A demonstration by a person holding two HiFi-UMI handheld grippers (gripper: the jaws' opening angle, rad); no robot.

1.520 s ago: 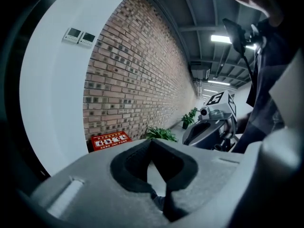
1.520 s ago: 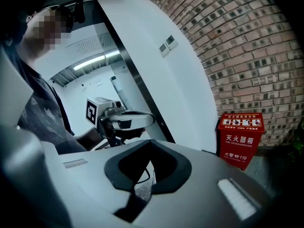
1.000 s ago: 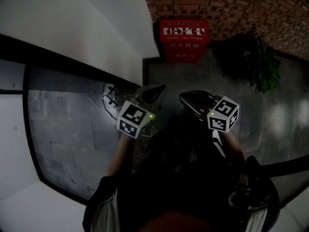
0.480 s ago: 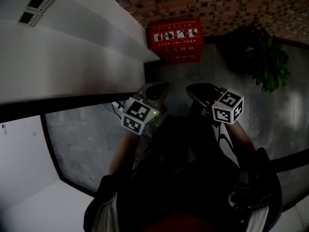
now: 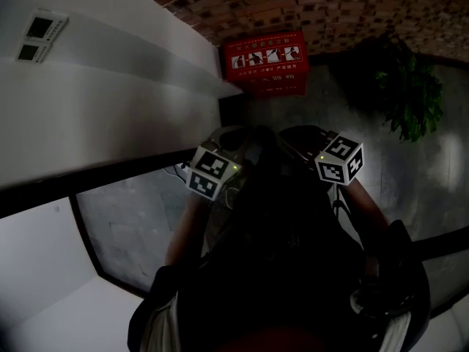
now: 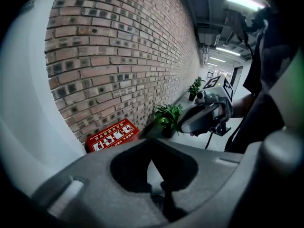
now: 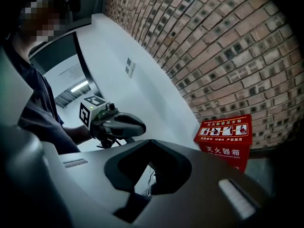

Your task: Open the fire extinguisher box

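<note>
By wall | fire extinguisher box, base hidden | left claw, right claw together

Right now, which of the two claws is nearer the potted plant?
The right claw, on the side of the potted plant. The left claw sits by the white wall, farther from it.

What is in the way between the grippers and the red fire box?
Nothing that shows. Only bare floor lies between the left gripper, the right gripper and the fire extinguisher box, which stands ahead against the brick wall. The plant is off to the right, out of the path.
</note>
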